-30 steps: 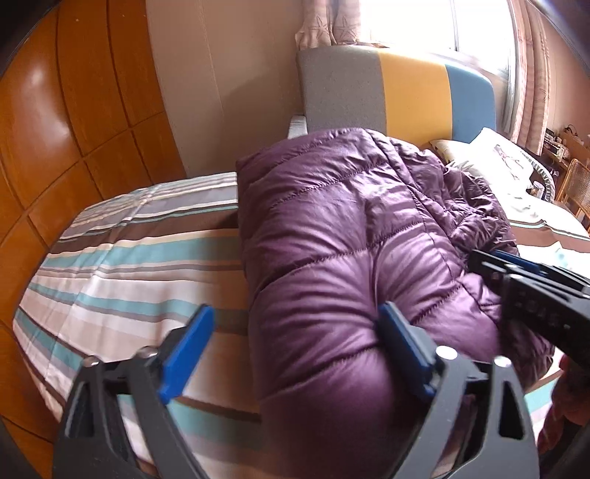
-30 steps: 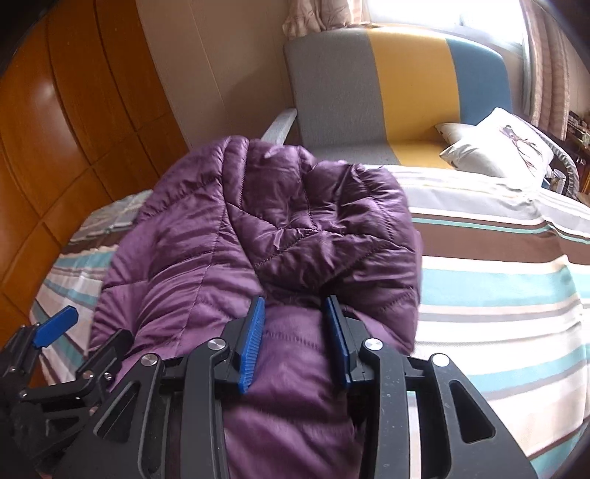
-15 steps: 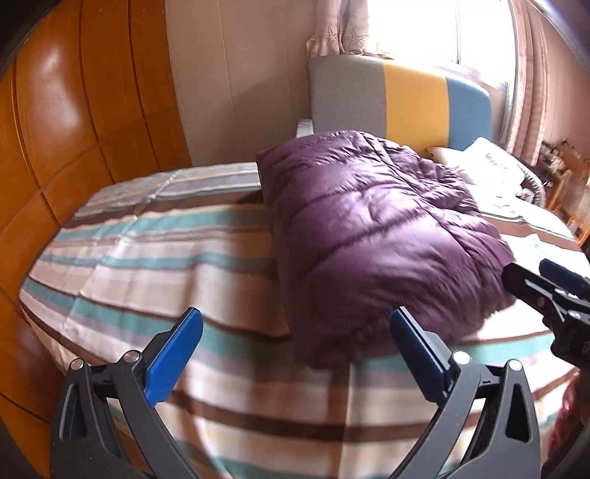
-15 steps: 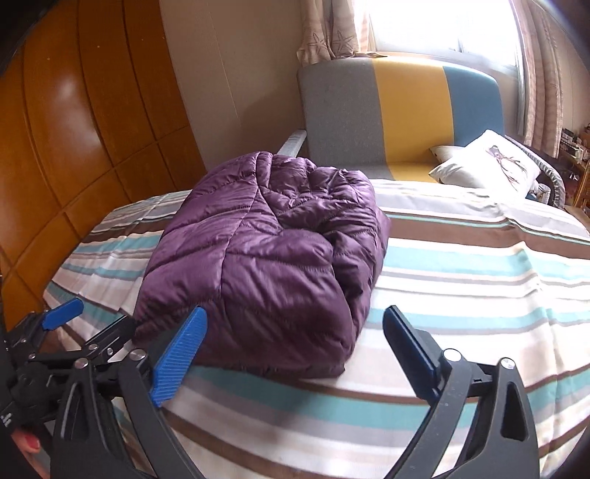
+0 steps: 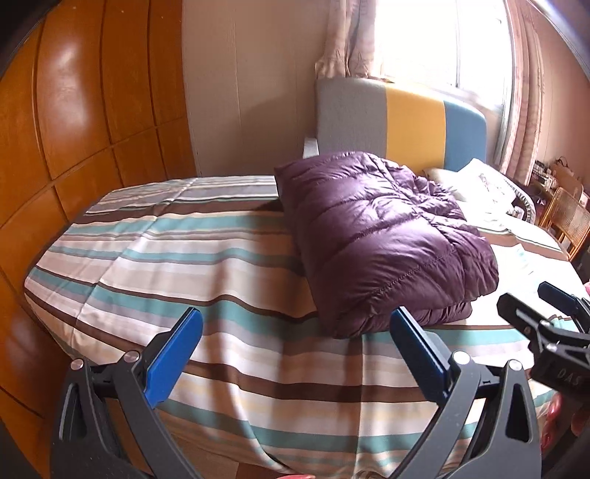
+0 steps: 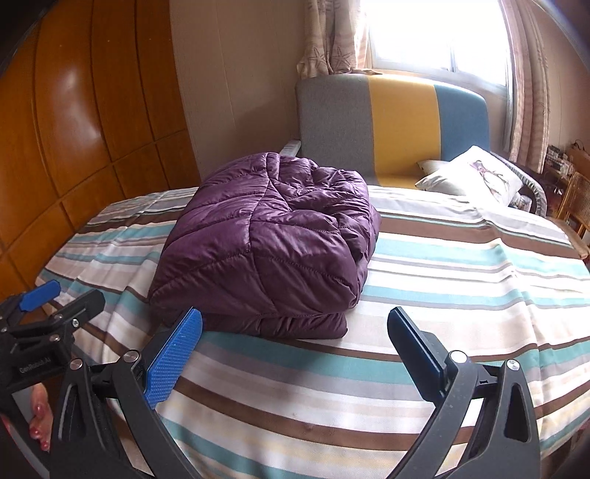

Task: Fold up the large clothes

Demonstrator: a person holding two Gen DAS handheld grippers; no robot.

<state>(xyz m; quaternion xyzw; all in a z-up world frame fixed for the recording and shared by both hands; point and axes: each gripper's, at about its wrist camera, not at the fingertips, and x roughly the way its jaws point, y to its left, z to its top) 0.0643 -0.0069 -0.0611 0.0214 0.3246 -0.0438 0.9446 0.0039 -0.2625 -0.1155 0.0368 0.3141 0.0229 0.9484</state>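
Observation:
A purple quilted down jacket (image 5: 383,235) lies folded into a thick bundle on the striped bed (image 5: 191,258); it also shows in the right wrist view (image 6: 273,243). My left gripper (image 5: 295,353) is open and empty, held back from the jacket's near edge above the bed's front. My right gripper (image 6: 295,350) is open and empty, just in front of the bundle. The right gripper shows at the right edge of the left wrist view (image 5: 553,324), and the left gripper at the left edge of the right wrist view (image 6: 44,313).
A grey, yellow and blue headboard (image 6: 391,121) stands at the far end, with a white pillow (image 6: 475,177) to the right. Wooden wardrobe panels (image 5: 73,129) line the left side. A wicker chair (image 5: 568,221) and a curtained window (image 6: 435,33) are at the right.
Both grippers let go of the jacket and opened wide, then pulled back towards the bed's front edge. The jacket now rests folded on the bed.

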